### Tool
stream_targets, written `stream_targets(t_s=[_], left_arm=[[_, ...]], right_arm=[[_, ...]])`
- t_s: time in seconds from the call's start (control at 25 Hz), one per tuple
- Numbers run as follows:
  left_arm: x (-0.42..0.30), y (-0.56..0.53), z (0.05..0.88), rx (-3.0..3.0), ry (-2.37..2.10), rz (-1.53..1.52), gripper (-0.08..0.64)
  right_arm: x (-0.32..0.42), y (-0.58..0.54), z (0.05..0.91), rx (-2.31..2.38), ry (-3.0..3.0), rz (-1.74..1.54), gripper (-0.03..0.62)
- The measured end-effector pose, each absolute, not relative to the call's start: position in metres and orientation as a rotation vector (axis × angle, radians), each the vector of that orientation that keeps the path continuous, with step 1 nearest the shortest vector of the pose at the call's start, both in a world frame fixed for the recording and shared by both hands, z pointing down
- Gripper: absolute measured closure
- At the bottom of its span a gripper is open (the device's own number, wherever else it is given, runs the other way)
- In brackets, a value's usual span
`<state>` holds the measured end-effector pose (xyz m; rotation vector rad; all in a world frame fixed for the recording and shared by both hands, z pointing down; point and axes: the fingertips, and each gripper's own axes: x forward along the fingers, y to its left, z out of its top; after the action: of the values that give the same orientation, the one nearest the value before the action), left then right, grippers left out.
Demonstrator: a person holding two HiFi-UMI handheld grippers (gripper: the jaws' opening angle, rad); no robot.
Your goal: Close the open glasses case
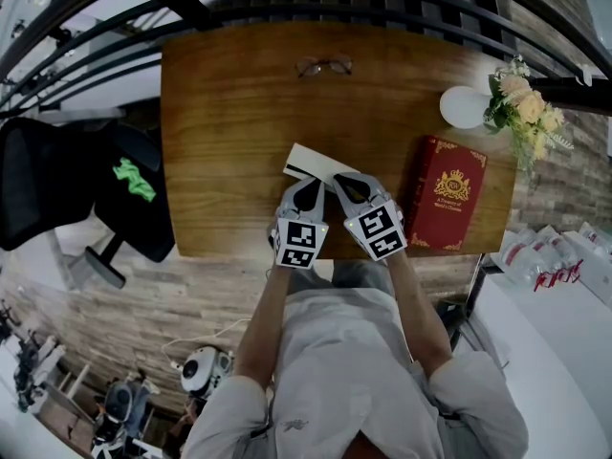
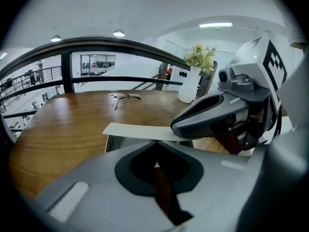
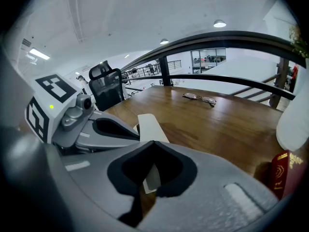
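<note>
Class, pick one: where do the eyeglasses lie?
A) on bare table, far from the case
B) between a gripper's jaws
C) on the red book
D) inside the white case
A: the eyeglasses rest on the wooden table near its far edge, apart from the glasses case.

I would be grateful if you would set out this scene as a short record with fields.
surface: brown wooden table
case: white flat-lidded glasses case, near front edge, by both grippers' tips
left gripper: jaws together, tips at case lid
right gripper: jaws together, tips at case lid
far edge: thin-framed spectacles, lying apart
right side: red hardcover book; white vase of flowers
</note>
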<state>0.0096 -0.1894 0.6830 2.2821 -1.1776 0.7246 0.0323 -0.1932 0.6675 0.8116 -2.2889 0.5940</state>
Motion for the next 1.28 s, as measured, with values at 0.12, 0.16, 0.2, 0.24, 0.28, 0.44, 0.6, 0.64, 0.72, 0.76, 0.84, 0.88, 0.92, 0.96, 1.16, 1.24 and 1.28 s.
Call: stream_targets(t_s=[0.12, 0.16, 0.2, 0.24, 0.28, 0.44, 0.6, 0.64, 0.72, 0.76, 0.84, 0.88, 0.92, 0.96, 1.16, 1.24, 1.28], left_arm=[[0.009, -0.187, 0.685, 2.277, -1.177, 0.727, 0.540], [0.008, -0.186, 0.685, 2.276, -1.176, 0.728, 0.540], [0.008, -0.185, 0.686, 2.274, -1.175, 0.728, 0.540], [0.008, -0.184, 0.687, 2.273, -1.174, 0.730, 0.540], [0.007, -0.184, 0.687, 2.273, -1.174, 0.734, 0.540], [0.006, -0.181, 0.690, 2.264, -1.171, 0.743, 0.540], [0.005, -0.178, 0.693, 2.252, -1.164, 0.747, 0.540], [0.005, -0.177, 0.693, 2.251, -1.164, 0.749, 0.540], [0.003, -0.177, 0.694, 2.252, -1.169, 0.756, 0.540], [0.002, -0.177, 0.695, 2.252, -1.172, 0.760, 0.540], [0.003, -0.176, 0.697, 2.243, -1.164, 0.764, 0.540], [0.003, -0.174, 0.698, 2.238, -1.157, 0.765, 0.540], [0.003, -0.173, 0.699, 2.234, -1.152, 0.768, 0.540], [0.003, -0.173, 0.700, 2.232, -1.150, 0.772, 0.540], [-0.001, -0.173, 0.701, 2.235, -1.155, 0.808, 0.540], [0.000, -0.171, 0.703, 2.227, -1.144, 0.818, 0.540], [0.000, -0.169, 0.705, 2.219, -1.138, 0.825, 0.540]], right_arm=[[0.032, -0.191, 0.669, 0.810, -2.287, 0.596, 0.589], [0.031, -0.190, 0.669, 0.809, -2.287, 0.598, 0.589], [0.031, -0.189, 0.670, 0.807, -2.286, 0.599, 0.589], [0.030, -0.188, 0.670, 0.806, -2.285, 0.600, 0.589], [0.030, -0.188, 0.670, 0.804, -2.284, 0.600, 0.589], [0.029, -0.185, 0.673, 0.795, -2.279, 0.603, 0.589], [0.027, -0.182, 0.674, 0.783, -2.273, 0.600, 0.589], [0.027, -0.181, 0.675, 0.782, -2.272, 0.601, 0.589], [0.026, -0.180, 0.676, 0.780, -2.270, 0.603, 0.589], [0.026, -0.180, 0.676, 0.778, -2.269, 0.604, 0.589], [0.025, -0.179, 0.678, 0.774, -2.267, 0.605, 0.589], [0.025, -0.178, 0.678, 0.773, -2.266, 0.605, 0.589], [0.025, -0.177, 0.679, 0.772, -2.264, 0.606, 0.589], [0.025, -0.176, 0.680, 0.772, -2.263, 0.607, 0.589], [0.023, -0.173, 0.684, 0.766, -2.258, 0.615, 0.589], [0.022, -0.171, 0.686, 0.759, -2.255, 0.617, 0.589], [0.022, -0.169, 0.687, 0.754, -2.253, 0.618, 0.589]])
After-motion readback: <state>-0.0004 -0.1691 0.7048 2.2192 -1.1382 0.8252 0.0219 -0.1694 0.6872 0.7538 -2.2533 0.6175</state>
